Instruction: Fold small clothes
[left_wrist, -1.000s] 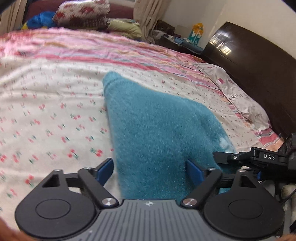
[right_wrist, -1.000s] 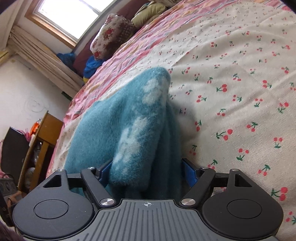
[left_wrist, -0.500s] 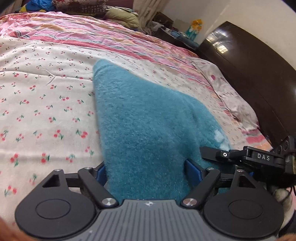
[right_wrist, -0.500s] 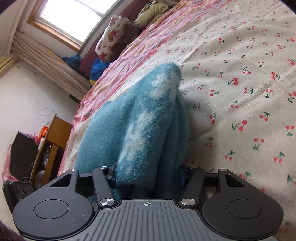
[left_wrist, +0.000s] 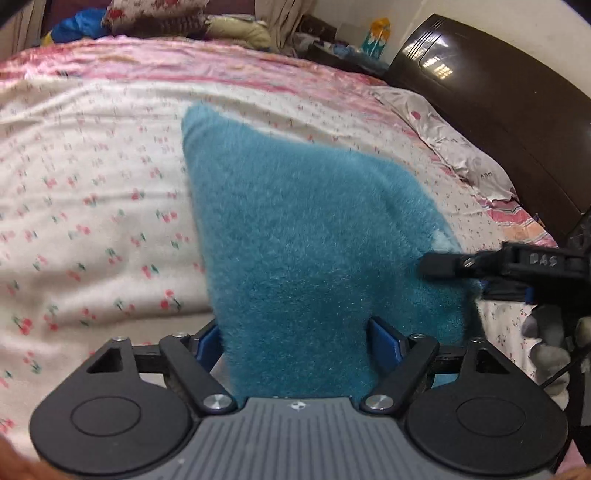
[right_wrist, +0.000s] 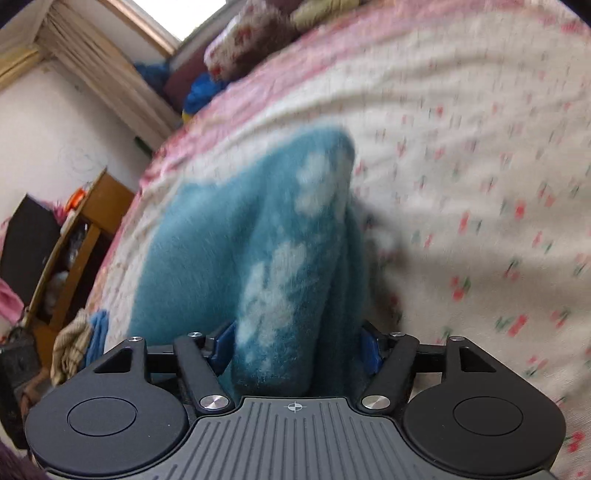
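A teal fleece garment (left_wrist: 295, 229) with pale cloud patches (right_wrist: 273, 291) stretches from the cherry-print bed sheet (left_wrist: 92, 206) up into both grippers. My left gripper (left_wrist: 295, 332) has a wide bunch of the fleece filling the span between its blue pads. My right gripper (right_wrist: 295, 339) holds a folded edge of the same garment (right_wrist: 207, 236); its jaws are opening, with the fleece still touching both pads. In the left wrist view the right gripper (left_wrist: 480, 280) shows at the garment's right corner, with a gloved hand (left_wrist: 546, 339) behind it.
A dark wooden headboard (left_wrist: 498, 92) and a pillow (left_wrist: 454, 147) lie to the right. Cushions and bedding (left_wrist: 155, 14) are piled at the far end. A wooden stand (right_wrist: 74, 251) with clutter stands beside the bed (right_wrist: 480, 166).
Both grippers have travelled across the bed with the garment still between their jaws. The right jaws squeezed narrower half a second ago and now stand wider.
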